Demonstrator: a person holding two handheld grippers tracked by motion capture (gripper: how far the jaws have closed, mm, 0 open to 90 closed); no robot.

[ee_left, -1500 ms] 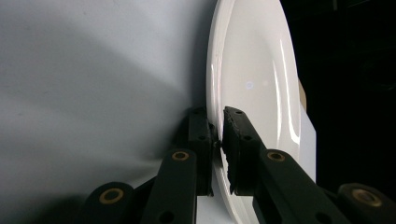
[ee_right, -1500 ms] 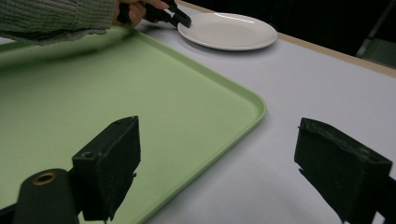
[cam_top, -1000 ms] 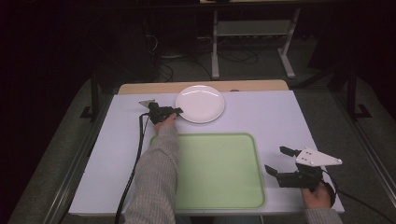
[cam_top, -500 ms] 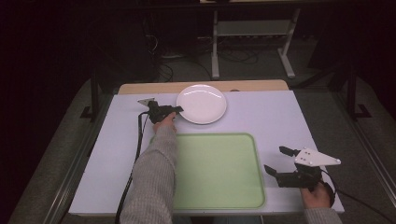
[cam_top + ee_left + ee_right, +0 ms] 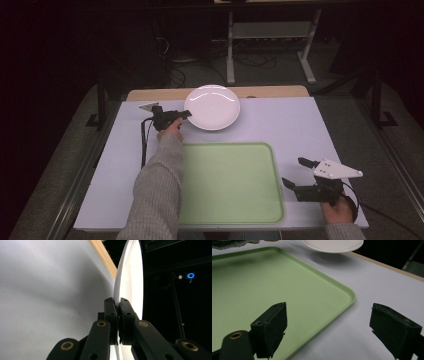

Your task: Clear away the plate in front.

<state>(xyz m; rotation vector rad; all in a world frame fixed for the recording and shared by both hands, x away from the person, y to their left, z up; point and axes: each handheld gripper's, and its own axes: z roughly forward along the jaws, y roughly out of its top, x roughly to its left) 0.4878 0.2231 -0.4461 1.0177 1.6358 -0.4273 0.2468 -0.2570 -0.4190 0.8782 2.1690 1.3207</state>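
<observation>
Compared with one second ago, the white plate [image 5: 212, 107] is now lifted from the table: in the high view its far rim looks brighter and the plate appears larger and a little further to the right, while earlier it lay flat on the far part of the white table [image 5: 310, 135]. The left gripper [image 5: 184, 114] has come up together with it, and its jaws are closed tightly on the left rim of the plate. The right gripper [image 5: 298, 174] has stayed at the near right corner, just beside the right edge of the green tray [image 5: 230, 185], with its jaws wide apart and nothing between them. The left gripper view shows what the high view cannot: the two black pads [image 5: 110, 312] press on both sides of the thin plate [image 5: 130, 277] rim, and the plate stands almost on its edge in this picture because the camera is turned with the hand. The right gripper view looks low across the tray [image 5: 274, 282] and shows the plate [image 5: 333, 245] hanging above the table surface, with a soft shadow under it, far beyond the tray's corner; the open pads [image 5: 272, 327] stand at both sides, above the tray edge and the table. The grey sleeve [image 5: 160, 190] of the left arm lies across the left side of the tray.
</observation>
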